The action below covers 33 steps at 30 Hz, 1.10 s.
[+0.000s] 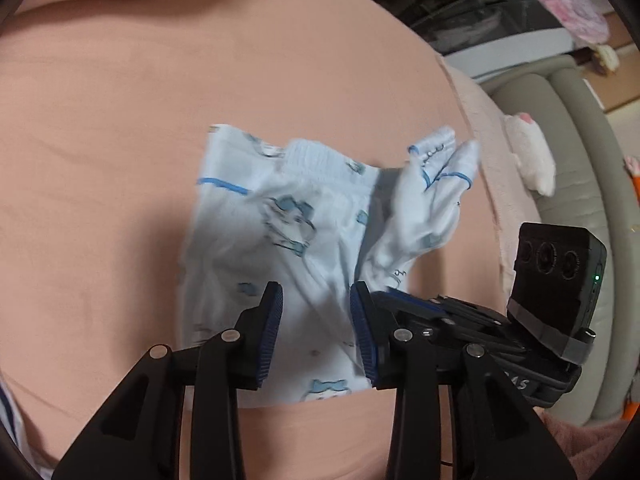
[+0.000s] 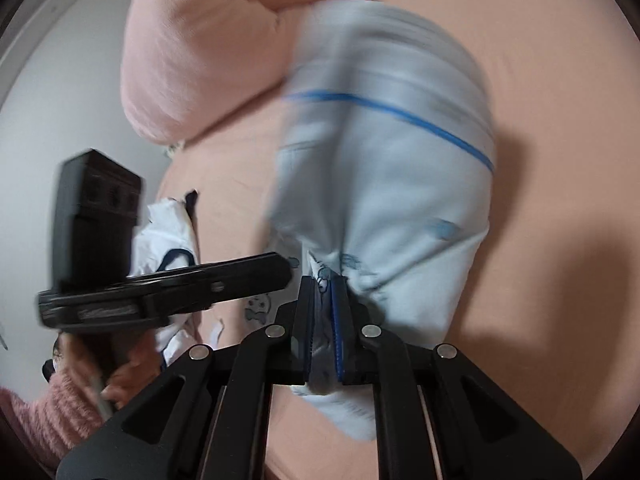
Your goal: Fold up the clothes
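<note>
pink-sheeted bed [image 1: 120,120], pillow [image 2: 192,52] behind. light blue printed garment [image 1: 280,232] lies mid-bed, one end lifted. right claw [image 2: 323,320] pinches bunched fabric; left claw [image 1: 316,320] spread above it, holding nothing. thin, limp, light; likely best gripped at hems or corners.

Soft matt cotton garment [image 1: 280,240]; smooth peach sheet [image 1: 100,140]; matt black plastic tool [image 1: 316,320]

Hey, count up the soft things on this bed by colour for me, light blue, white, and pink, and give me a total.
Light blue: 1, the printed garment, held in the right tongs
White: 1, the white garment with dark trim
Pink: 1, the pillow
Total: 3
</note>
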Each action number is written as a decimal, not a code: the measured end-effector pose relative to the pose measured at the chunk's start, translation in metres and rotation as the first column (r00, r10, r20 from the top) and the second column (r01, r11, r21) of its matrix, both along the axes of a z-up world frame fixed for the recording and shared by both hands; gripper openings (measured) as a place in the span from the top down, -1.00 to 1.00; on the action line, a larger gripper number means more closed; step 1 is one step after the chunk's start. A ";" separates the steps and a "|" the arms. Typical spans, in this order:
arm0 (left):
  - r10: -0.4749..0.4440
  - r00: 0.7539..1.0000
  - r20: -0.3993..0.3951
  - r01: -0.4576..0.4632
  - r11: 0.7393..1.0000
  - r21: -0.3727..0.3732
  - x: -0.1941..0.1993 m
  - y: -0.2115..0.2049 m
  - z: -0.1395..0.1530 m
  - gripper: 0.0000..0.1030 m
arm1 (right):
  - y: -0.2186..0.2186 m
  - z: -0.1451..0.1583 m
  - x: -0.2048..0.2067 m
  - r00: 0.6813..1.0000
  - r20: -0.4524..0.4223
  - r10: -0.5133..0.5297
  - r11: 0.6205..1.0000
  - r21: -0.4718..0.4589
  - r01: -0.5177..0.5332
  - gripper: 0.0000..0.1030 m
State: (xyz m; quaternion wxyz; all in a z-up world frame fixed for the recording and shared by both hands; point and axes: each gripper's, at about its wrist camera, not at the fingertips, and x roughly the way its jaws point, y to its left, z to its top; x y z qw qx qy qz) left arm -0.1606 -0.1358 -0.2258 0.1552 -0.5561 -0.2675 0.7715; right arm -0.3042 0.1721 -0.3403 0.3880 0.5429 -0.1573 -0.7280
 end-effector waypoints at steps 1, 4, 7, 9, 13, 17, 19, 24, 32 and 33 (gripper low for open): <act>-0.021 1.000 -0.008 0.022 1.000 0.014 0.009 0.026 0.000 0.25 | 0.008 0.004 0.002 1.000 -0.005 -0.008 1.000 -0.007 0.008 0.84; -0.081 0.997 -0.014 0.081 0.997 -0.004 -0.010 0.081 -0.024 0.17 | 0.030 0.009 0.007 0.999 0.006 -0.044 0.999 -0.007 0.044 0.84; -0.131 0.991 -0.029 0.131 0.991 -0.002 -0.029 0.109 -0.022 0.17 | 0.056 0.012 0.014 0.993 0.007 -0.117 0.993 -0.008 0.117 0.85; -0.157 0.987 -0.037 0.158 0.987 0.024 -0.040 0.124 -0.024 0.15 | 0.077 0.012 0.019 0.983 0.026 -0.180 0.983 -0.029 0.180 0.85; -0.201 0.978 -0.048 0.202 0.979 0.027 -0.046 0.147 -0.024 0.05 | 0.093 0.011 0.026 0.975 0.038 -0.220 0.974 -0.050 0.221 0.85; -0.247 0.967 -0.057 0.248 0.969 0.014 -0.037 0.157 -0.018 0.05 | 0.098 0.012 0.028 0.971 0.053 -0.233 0.966 -0.102 0.238 0.85; -0.274 0.961 -0.043 0.274 0.962 -0.003 -0.036 0.167 -0.019 0.05 | 0.097 0.010 0.029 0.971 0.048 -0.232 0.968 -0.090 0.236 0.85; -0.309 0.950 0.036 0.311 0.943 -0.116 -0.039 0.189 -0.036 0.36 | 0.087 0.011 0.036 0.980 0.022 -0.196 0.978 -0.065 0.197 0.85; -0.227 0.973 -0.038 0.225 0.972 -0.063 -0.023 0.141 -0.009 0.75 | 0.086 0.026 0.035 0.987 -0.012 -0.158 0.987 -0.034 0.158 0.55; -0.213 0.976 -0.050 0.211 0.977 -0.035 -0.020 0.129 -0.004 0.75 | 0.092 0.030 0.033 0.985 -0.014 -0.175 0.983 -0.057 0.174 0.55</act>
